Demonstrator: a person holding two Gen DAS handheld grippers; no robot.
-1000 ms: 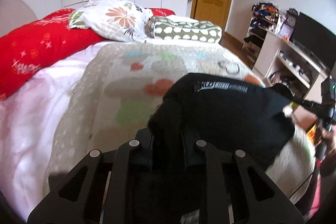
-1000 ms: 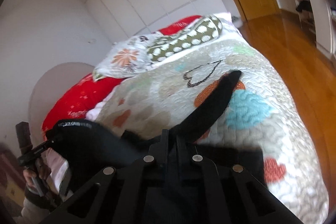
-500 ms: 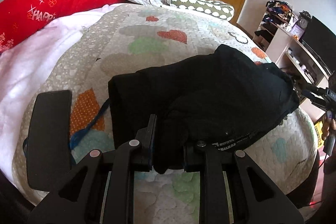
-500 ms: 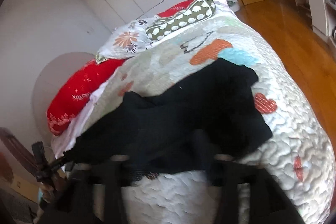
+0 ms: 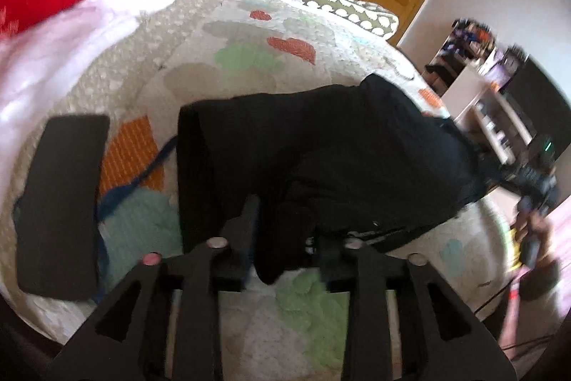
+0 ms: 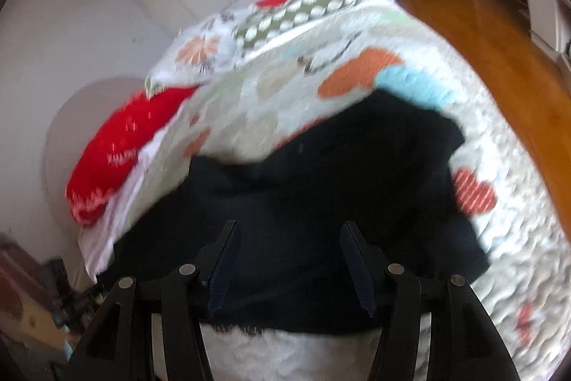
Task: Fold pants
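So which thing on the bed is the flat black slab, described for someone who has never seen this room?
Start from the quilted bedspread with coloured patches in the left wrist view. Left of the black pants lies the flat black slab, next to an orange patch. Unlike the crumpled pants, it is rigid, rectangular, smooth-edged and apart from them.

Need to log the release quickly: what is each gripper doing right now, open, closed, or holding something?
Left gripper: jaws opening, a fold of the black pants between them.
Right gripper: open, holding nothing, above the pants.
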